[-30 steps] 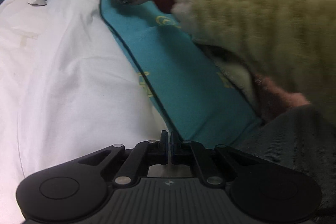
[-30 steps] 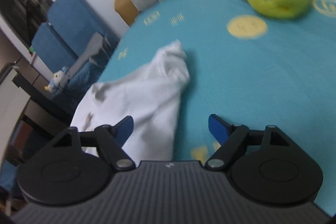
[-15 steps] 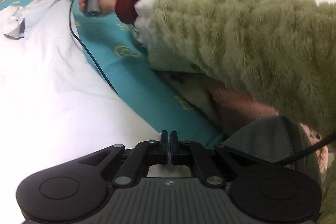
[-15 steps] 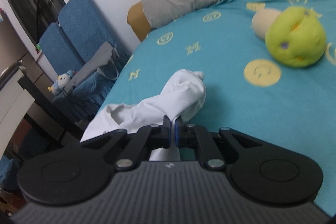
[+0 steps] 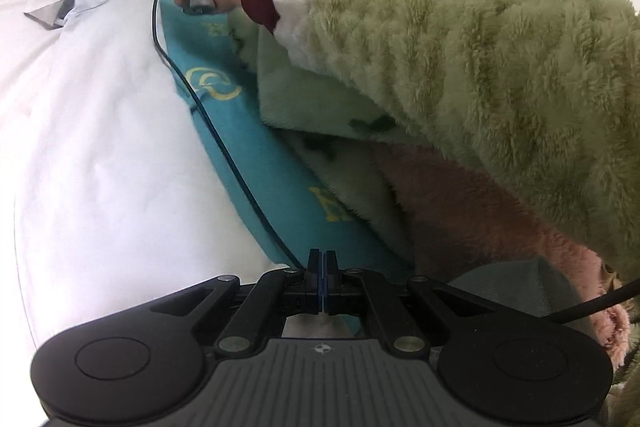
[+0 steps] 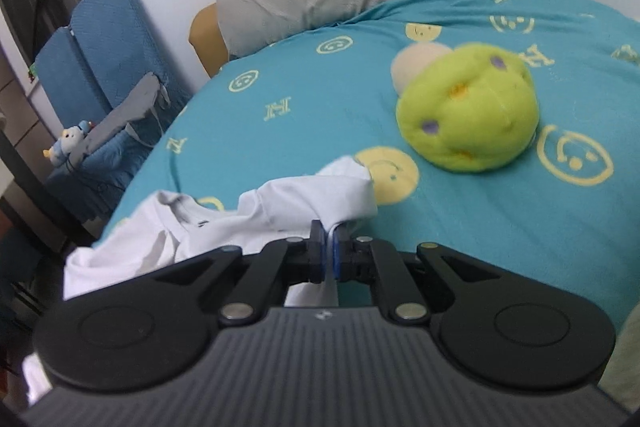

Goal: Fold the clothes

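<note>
Near the bed's (image 6: 500, 247) left edge, we are now pinching the white shirt's (image 5: 100, 147) bunched sleeve in the right claw (image 6: 325, 255), spread a second ago, while the left claw (image 5: 322, 281) is staying pressed together at its hem, readying a fold.

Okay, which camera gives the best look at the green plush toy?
The right wrist view: the green plush toy sits whole and unobstructed on the smiley-print bedspread, beyond the right tool, which is pinching the white shirt. The left wrist view doesn't show the toy at all.
</note>
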The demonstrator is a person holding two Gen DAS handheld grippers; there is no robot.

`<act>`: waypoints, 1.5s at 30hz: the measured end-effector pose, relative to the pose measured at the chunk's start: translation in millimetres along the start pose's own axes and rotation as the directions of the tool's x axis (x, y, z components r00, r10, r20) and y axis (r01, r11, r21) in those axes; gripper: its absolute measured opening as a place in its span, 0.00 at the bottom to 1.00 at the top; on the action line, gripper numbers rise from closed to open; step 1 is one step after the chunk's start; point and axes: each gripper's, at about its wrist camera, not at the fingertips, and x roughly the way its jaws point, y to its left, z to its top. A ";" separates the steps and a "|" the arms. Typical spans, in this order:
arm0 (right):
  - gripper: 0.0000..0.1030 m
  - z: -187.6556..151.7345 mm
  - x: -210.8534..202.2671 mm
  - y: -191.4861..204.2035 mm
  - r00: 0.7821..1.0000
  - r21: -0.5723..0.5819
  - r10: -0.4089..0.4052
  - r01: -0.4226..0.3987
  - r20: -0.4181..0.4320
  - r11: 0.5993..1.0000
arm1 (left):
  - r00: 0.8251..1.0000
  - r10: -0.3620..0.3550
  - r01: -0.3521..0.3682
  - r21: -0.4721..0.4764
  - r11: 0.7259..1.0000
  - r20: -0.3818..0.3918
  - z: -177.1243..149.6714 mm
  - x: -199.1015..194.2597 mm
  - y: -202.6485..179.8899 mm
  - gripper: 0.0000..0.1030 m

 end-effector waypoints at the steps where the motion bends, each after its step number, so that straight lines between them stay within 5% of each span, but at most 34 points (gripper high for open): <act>1: 0.08 -2.1 -0.6 0.8 1.000 -0.006 -0.004 0.004 0.003 1.000 | 1.000 0.003 -0.003 0.002 1.000 0.012 0.4 -2.4 0.4 0.00; 3: 0.09 -6.4 -1.9 2.5 1.000 -0.017 -0.012 0.012 0.008 1.000 | 0.999 0.018 -0.019 0.015 1.000 0.039 1.6 -9.1 0.8 0.01; 5: 0.15 -10.7 -3.2 4.2 1.000 -0.028 -0.020 0.020 0.014 0.999 | 0.996 0.049 -0.052 0.034 0.998 0.074 4.4 -17.0 -0.8 0.11; 6: 0.20 -12.9 -3.8 5.1 1.000 -0.034 -0.024 0.024 0.017 0.999 | 0.994 0.066 -0.070 0.041 0.997 0.091 6.1 -20.6 -1.9 0.23; 8: 0.74 -16.4 -11.7 8.7 0.999 -0.042 -0.027 0.028 0.035 0.999 | 0.985 0.100 -0.108 0.050 0.993 0.137 7.2 -33.1 -0.3 0.46; 9: 0.84 -17.2 -23.4 12.7 0.998 -0.042 -0.023 0.025 0.058 0.999 | 0.979 0.117 -0.129 0.061 0.990 0.165 7.2 -40.7 -0.1 0.58; 12: 0.86 -20.6 -58.3 26.4 0.995 -0.048 -0.017 0.022 0.096 0.999 | 0.955 0.171 -0.197 0.087 0.977 0.242 7.7 -63.3 -2.1 0.84; 15: 0.86 -26.8 -93.3 42.9 0.994 -0.071 -0.047 0.054 0.098 0.996 | 0.928 0.203 -0.241 0.088 0.967 0.311 6.6 -83.4 -4.9 0.95; 23: 0.86 -58.7 -194.3 87.4 0.982 -0.095 -0.083 0.100 0.168 0.990 | 0.861 0.229 -0.306 0.102 0.947 0.455 -8.1 -137.3 -9.1 0.99; 28: 0.86 -90.8 -255.1 112.9 0.970 -0.081 -0.093 0.114 0.224 0.990 | 0.796 0.268 -0.364 0.075 0.928 0.543 -18.2 -177.0 -9.5 1.00; 34: 0.86 -132.9 -328.0 143.5 0.952 -0.058 -0.098 0.120 0.291 0.991 | 0.712 0.395 -0.495 0.016 0.869 0.580 -23.6 -223.9 4.0 1.00; 45: 0.86 -231.1 -385.0 170.3 0.950 -0.048 -0.087 0.106 0.300 0.993 | 0.643 0.512 -0.539 -0.139 0.831 0.569 -19.0 -239.5 36.9 1.00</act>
